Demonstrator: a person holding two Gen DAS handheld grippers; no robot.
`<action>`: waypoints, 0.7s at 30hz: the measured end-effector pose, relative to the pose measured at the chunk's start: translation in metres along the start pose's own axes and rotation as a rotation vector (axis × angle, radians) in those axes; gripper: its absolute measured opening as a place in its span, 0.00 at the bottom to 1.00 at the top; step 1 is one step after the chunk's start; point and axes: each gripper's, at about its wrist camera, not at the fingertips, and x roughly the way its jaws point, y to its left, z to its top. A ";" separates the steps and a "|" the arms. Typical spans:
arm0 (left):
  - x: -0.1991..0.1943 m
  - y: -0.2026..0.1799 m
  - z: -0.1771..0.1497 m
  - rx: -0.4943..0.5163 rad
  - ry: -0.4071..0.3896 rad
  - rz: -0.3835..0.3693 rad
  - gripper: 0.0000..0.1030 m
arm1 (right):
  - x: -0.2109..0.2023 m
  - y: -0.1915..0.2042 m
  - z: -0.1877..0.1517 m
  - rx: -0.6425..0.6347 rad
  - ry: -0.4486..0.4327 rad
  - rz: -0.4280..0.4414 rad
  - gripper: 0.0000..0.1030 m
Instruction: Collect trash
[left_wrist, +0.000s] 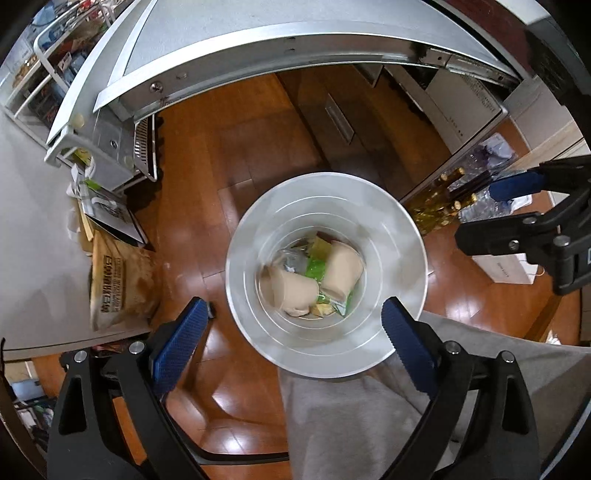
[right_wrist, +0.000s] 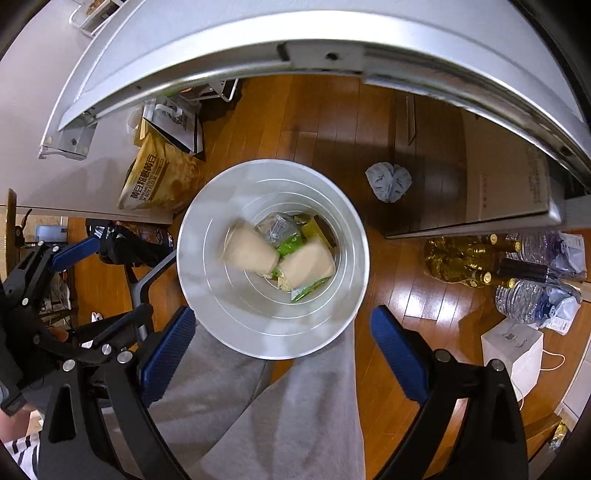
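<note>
A white round trash bin (left_wrist: 388, 236) stands on the wooden floor below both grippers; it also shows in the right wrist view (right_wrist: 207, 206). Inside lie two beige paper cups (left_wrist: 295, 291) (right_wrist: 253, 251) among green and yellow wrappers (left_wrist: 316, 266) (right_wrist: 291, 243). My left gripper (left_wrist: 295, 339) is open and empty, hovering above the bin's near rim. My right gripper (right_wrist: 282, 343) is open and empty above the bin; it also shows at the right edge of the left wrist view (left_wrist: 491, 206). The left gripper shows at the left of the right wrist view (right_wrist: 79, 258).
A crumpled grey-white wad (right_wrist: 388, 182) lies on the floor right of the bin. A brown flour bag (right_wrist: 159, 181) leans at the left. Bottles (right_wrist: 465, 262) and a white box (right_wrist: 511, 350) sit at the right. A grey table edge (right_wrist: 258, 48) arcs above. Grey trouser legs (right_wrist: 295, 406) are below.
</note>
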 end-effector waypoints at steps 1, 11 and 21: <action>0.001 0.000 0.000 -0.007 0.006 -0.011 0.93 | -0.003 -0.001 -0.001 0.006 -0.003 0.003 0.91; -0.008 0.004 0.001 -0.045 -0.004 0.003 0.93 | -0.024 -0.004 -0.005 0.027 -0.045 0.029 0.91; -0.084 0.006 0.010 -0.105 -0.186 0.065 0.93 | -0.106 0.004 -0.019 -0.023 -0.215 0.087 0.91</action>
